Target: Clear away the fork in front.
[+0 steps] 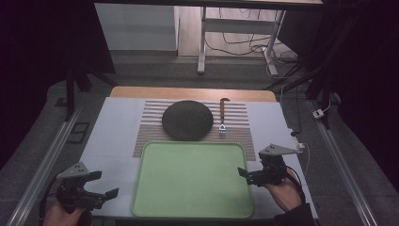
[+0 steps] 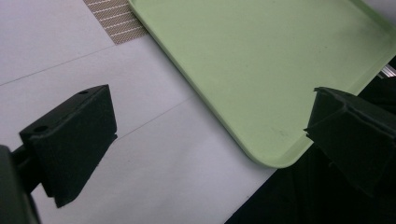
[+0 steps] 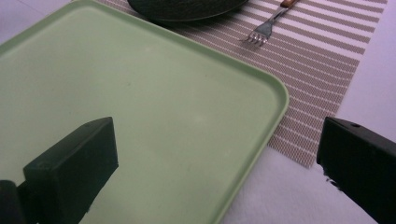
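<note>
The light green tray (image 1: 192, 181) is sitting at the near edge of the table (image 1: 117, 132), a flat rounded-corner rectangle with a low raised rim and nothing lying in it. The left gripper (image 1: 104, 184) is hovering off the tray's near left corner, jaws spread wide and holding nothing. The right gripper (image 1: 246, 176) is hanging at the tray's right edge, jaws just as wide apart, one over the tray and one over the table, also gripping nothing.

Past the tray, a striped placemat (image 1: 235, 123) is lying toward the far edge, carrying a dark round plate (image 1: 187, 120) and a fork (image 1: 222, 117) with a brownish handle just beside it. In the right gripper view the plate (image 3: 187, 8) and the fork (image 3: 264, 29) are getting cut off at the top.

The table is covered in pale grey-white, with a wooden strip showing along the far edge. The room around it is looking really dim, with cables on the floor behind.
</note>
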### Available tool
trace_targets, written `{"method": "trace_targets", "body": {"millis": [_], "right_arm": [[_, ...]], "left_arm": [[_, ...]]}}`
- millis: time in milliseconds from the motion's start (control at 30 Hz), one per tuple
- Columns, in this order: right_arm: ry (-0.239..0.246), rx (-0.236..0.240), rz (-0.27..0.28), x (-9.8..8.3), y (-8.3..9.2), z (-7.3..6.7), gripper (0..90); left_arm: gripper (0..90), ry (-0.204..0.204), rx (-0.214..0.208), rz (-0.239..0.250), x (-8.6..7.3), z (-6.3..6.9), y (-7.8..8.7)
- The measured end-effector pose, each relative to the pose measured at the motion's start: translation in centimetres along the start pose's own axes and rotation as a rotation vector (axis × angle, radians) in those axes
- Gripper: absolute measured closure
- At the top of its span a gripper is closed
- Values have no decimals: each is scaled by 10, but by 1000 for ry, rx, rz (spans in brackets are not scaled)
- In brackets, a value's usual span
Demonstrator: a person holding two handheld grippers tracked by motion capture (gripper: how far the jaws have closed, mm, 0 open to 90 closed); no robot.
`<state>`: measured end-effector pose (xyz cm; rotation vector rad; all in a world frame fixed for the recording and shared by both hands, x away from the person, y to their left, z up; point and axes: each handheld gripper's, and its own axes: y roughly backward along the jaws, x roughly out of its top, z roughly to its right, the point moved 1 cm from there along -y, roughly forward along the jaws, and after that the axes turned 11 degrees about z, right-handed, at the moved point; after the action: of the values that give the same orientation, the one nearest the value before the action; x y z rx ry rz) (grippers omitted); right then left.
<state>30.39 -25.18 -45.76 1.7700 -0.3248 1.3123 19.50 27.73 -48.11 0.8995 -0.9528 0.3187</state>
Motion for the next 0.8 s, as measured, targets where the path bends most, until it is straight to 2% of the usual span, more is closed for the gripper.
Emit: {"method": "trace_targets", "body": {"millis": [233, 533, 800], "right_arm": [[15, 1, -16, 6, -18, 5, 0], [-4, -16, -31, 14, -38, 12, 0], [51, -69, -63, 21, -58, 19, 0]], "left_arm": [[15, -1, -1, -1, 0, 0, 0], [15, -11, 2, -21, 0, 1, -2], [15, -6, 3, -26, 0, 1, -3]]}}
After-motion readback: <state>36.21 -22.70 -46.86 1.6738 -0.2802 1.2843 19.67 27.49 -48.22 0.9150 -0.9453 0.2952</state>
